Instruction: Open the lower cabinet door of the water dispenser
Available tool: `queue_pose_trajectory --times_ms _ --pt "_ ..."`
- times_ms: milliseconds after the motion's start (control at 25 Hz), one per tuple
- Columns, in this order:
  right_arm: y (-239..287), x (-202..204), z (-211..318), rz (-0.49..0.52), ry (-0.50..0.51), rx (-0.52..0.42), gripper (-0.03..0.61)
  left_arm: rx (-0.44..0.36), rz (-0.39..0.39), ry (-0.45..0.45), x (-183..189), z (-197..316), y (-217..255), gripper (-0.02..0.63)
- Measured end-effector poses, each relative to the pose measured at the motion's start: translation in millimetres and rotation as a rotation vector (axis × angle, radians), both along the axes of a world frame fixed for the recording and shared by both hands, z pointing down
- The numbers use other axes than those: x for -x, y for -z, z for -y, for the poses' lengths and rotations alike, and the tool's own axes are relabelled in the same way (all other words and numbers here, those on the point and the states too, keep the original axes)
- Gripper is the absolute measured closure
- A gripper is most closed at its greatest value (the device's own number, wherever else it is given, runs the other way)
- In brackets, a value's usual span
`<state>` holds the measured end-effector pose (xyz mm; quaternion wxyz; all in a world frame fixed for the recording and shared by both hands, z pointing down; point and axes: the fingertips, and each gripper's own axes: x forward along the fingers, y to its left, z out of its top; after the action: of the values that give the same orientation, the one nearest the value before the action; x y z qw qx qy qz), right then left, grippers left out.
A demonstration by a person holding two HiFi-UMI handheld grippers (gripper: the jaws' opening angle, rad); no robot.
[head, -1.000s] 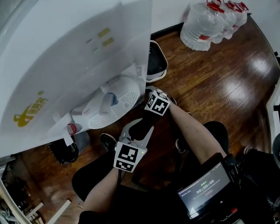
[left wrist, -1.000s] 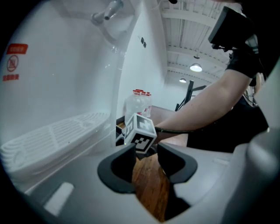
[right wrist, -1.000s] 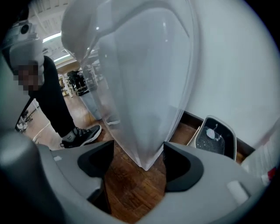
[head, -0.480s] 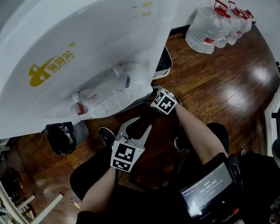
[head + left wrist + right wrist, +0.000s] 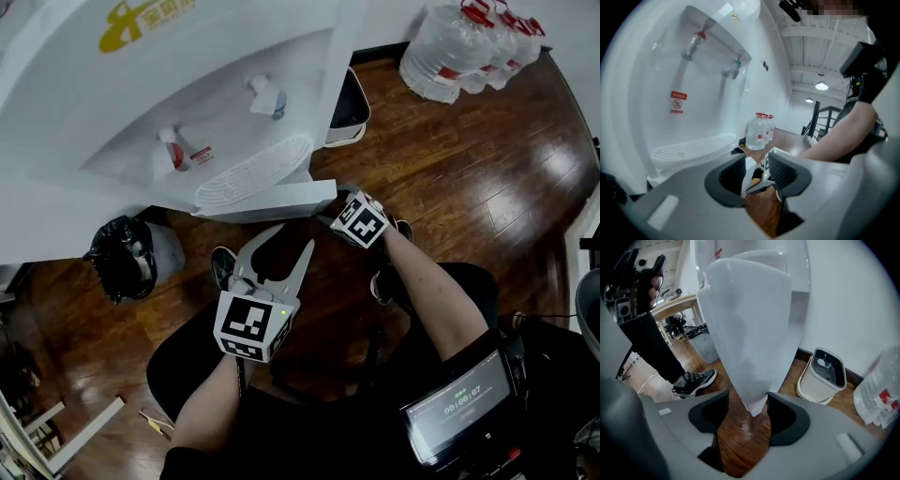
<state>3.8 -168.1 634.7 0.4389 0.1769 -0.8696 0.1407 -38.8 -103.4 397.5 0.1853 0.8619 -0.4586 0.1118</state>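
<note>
Looking down through the head view first, I see the white water dispenser (image 5: 141,84) filling the upper left, its red tap (image 5: 172,148) and blue tap (image 5: 265,97) above the drip tray (image 5: 253,173). My left gripper (image 5: 292,239) hangs just below the tray ledge with its jaws spread wide and nothing in them. My right gripper (image 5: 336,211) sits beside it, its tips tucked under the ledge's right corner. Water bottles (image 5: 469,42) stand on the wooden floor (image 5: 469,187) at upper right, well apart from both grippers. The cabinet front is hidden beneath the ledge from here.

From the left gripper view, the jaws stand apart and hold nothing. Only floor and the other gripper show through the gap, with the tap recess and drip tray off to the left.

From the right gripper view, the lower cabinet door (image 5: 750,357) rises straight ahead as a white panel. Its bottom corner dips between the separated jaws, close against the right-hand pad, with bare floor showing on the other side. I cannot tell whether the pad touches it. A small bin (image 5: 825,373) stands at the wall to the right, and a shoe (image 5: 693,380) is on the left.
</note>
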Motion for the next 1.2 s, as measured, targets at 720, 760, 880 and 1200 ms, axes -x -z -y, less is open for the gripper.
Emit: queue_pose_trajectory --times_ms 720,760,880,1200 --pt "4.3 19.9 -157.0 0.023 0.111 0.043 0.334 0.024 0.026 0.225 41.4 -78.3 -9.6 0.443" --pt "3.7 22.6 -166.8 0.015 0.135 0.051 0.335 0.026 0.060 0.232 48.1 -81.7 -15.5 0.443" --pt "3.5 31.8 -193.9 0.001 0.207 0.096 0.337 0.065 0.118 0.292 82.7 -91.0 -36.5 0.443" --pt "10.1 83.5 -259.0 0.059 0.414 0.190 0.390 -0.017 0.027 0.465 136.8 -84.4 6.8 0.446"
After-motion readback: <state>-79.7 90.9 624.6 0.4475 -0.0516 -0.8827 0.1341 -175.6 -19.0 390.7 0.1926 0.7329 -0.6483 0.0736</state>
